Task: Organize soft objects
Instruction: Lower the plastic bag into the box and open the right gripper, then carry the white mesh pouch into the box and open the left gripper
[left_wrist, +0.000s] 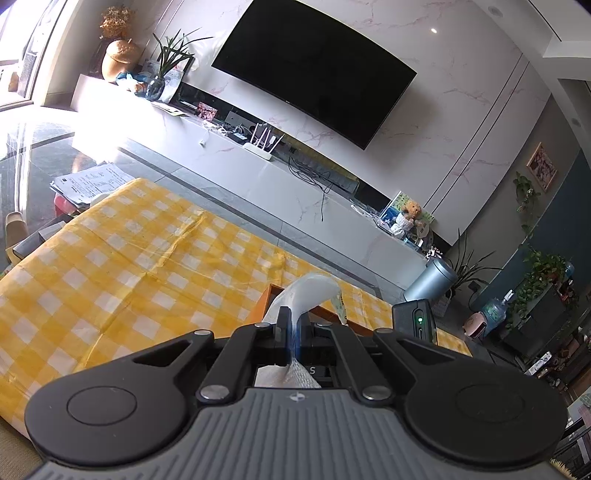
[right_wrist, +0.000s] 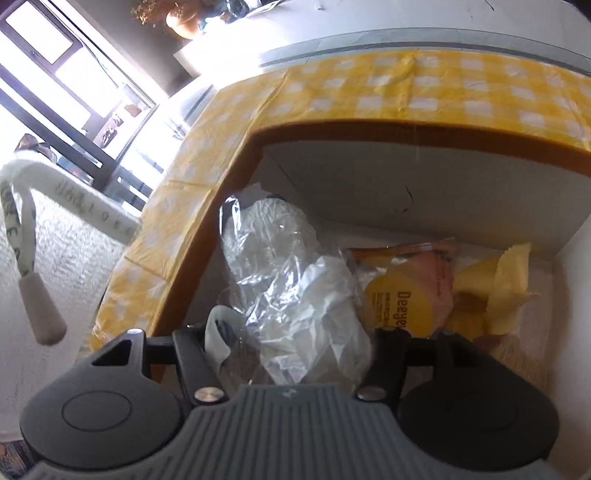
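Observation:
My left gripper (left_wrist: 291, 317) is shut on a strip of white fabric (left_wrist: 314, 291), which arches up past its fingertips; meshed white cloth (left_wrist: 295, 373) trails back under the jaws. In the right wrist view the same white textured cloth (right_wrist: 66, 251) hangs at the left with a cord and a toggle (right_wrist: 40, 314). My right gripper (right_wrist: 291, 350) points down into an orange box (right_wrist: 369, 129) with white walls. Its jaws stand open on either side of a crinkled clear plastic bag (right_wrist: 291, 280) holding something white. A yellow-labelled packet (right_wrist: 399, 299) and a yellow cloth (right_wrist: 506, 280) lie beside it in the box.
The box stands on a table under a yellow-and-white checked cloth (left_wrist: 129, 258). Papers (left_wrist: 88, 182) lie past the table's far left corner. A black device with a green light (left_wrist: 413, 317) sits right of the left gripper. Beyond are a TV console (left_wrist: 332, 206) and a wall-mounted TV (left_wrist: 314, 70).

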